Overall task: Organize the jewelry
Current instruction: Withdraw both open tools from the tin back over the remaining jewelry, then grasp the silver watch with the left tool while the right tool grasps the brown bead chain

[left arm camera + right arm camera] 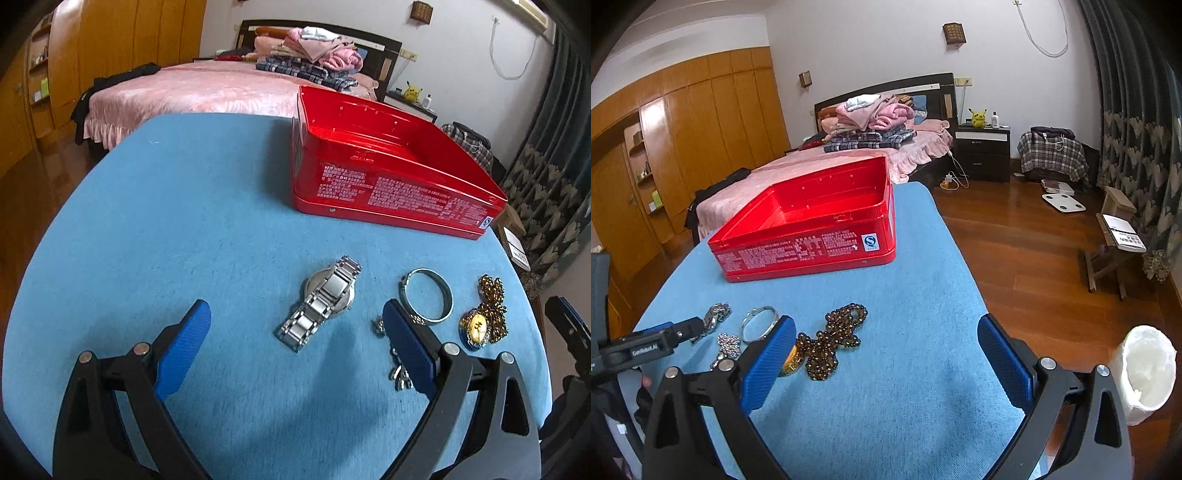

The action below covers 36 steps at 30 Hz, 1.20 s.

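Observation:
An open, empty red tin box [388, 177] stands on the blue cloth table, also in the right wrist view [812, 236]. In front of it lie a silver watch [319, 302], a silver bangle [426, 295], a small silver chain [399, 373] and a brown bead necklace with a gold pendant [484, 317]. My left gripper [295, 343] is open just above the cloth, with the watch between its fingers. My right gripper [886, 354] is open and empty, with the bead necklace [834, 339] just inside its left finger. The left gripper [661, 339] shows at the left of the right wrist view.
The blue cloth [184, 229] covers the table, whose right edge [964, 266] drops to a wooden floor. A white roll [1145, 373] sits by the right gripper. A bed [849, 162] and a wardrobe [683, 140] stand beyond.

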Each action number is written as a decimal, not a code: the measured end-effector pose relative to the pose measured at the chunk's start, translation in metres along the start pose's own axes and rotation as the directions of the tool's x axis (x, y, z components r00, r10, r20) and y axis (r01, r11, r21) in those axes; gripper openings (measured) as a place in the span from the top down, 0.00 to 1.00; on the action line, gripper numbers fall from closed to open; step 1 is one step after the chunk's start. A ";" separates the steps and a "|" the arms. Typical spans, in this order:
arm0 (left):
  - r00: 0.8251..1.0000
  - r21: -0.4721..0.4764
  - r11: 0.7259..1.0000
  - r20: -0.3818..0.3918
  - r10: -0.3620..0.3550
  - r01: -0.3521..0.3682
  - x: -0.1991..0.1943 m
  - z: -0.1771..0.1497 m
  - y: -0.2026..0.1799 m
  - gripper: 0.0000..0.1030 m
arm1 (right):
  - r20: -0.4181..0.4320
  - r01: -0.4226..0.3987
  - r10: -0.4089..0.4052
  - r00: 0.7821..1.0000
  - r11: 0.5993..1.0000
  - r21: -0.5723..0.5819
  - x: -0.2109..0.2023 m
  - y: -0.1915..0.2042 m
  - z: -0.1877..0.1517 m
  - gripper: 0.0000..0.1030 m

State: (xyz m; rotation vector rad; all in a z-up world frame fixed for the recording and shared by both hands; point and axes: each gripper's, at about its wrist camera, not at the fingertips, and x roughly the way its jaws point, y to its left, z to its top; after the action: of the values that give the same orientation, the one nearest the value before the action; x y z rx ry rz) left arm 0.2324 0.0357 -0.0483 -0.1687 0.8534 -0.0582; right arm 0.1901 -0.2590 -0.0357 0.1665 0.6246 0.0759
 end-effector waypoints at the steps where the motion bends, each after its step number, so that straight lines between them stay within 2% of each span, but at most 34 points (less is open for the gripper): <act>1: 1.000 -0.001 1.000 -0.009 -0.004 0.004 0.002 0.001 0.000 0.12 | 0.000 0.000 0.000 1.000 1.000 -0.002 0.000 0.000 0.000 0.06; 5: 1.000 0.008 1.000 -0.027 0.000 0.001 0.008 0.004 -0.004 0.12 | -0.002 -0.002 0.002 1.000 1.000 -0.009 0.002 0.000 -0.002 0.06; 7: 0.999 0.019 1.000 -0.035 0.011 -0.010 0.011 0.007 -0.006 0.17 | -0.004 -0.001 0.001 1.000 1.000 -0.014 0.002 0.000 -0.002 0.06; 9: 0.999 0.033 0.999 -0.037 0.020 -0.018 0.013 0.007 -0.007 0.27 | -0.007 -0.001 0.001 1.000 1.000 -0.015 0.004 0.000 -0.002 0.06; 13: 0.999 0.083 0.996 -0.049 0.021 -0.017 0.017 0.008 -0.016 0.32 | -0.009 -0.005 0.005 1.000 1.000 -0.016 0.006 0.001 -0.001 0.06; 16: 0.998 0.124 0.992 -0.056 0.027 -0.020 0.019 0.008 -0.025 0.39 | -0.018 -0.013 0.013 1.000 1.000 -0.024 0.009 0.003 -0.001 0.06; 21: 0.997 0.142 0.989 -0.052 0.056 -0.048 0.018 0.008 -0.028 0.71 | -0.044 -0.044 0.043 0.998 0.998 -0.033 0.013 0.007 -0.002 0.06; 24: 0.997 0.122 0.991 -0.048 0.062 -0.056 0.016 0.009 -0.025 0.72 | -0.059 -0.056 0.053 0.997 0.997 -0.045 0.016 0.011 -0.003 0.06; 28: 0.994 0.021 0.995 -0.034 0.103 -0.102 0.007 0.004 -0.015 0.72 | -0.083 -0.062 0.057 0.995 0.996 -0.058 0.019 0.013 -0.003 0.08; 32: 0.992 -0.033 0.992 -0.015 0.125 -0.126 -0.002 -0.005 -0.012 0.72 | -0.106 -0.063 0.057 0.993 0.997 -0.052 0.025 0.015 0.000 0.21; 36: 0.992 -0.039 0.992 -0.011 0.122 -0.123 -0.001 -0.005 -0.011 0.72 | -0.146 -0.062 0.053 0.988 0.996 -0.057 0.036 0.019 0.002 0.31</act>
State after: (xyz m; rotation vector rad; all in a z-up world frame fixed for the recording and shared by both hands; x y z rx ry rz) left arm 0.2281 0.0243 -0.0482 -0.1527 0.8725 0.0728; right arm 0.2197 -0.2366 -0.0514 0.1203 0.7612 0.1641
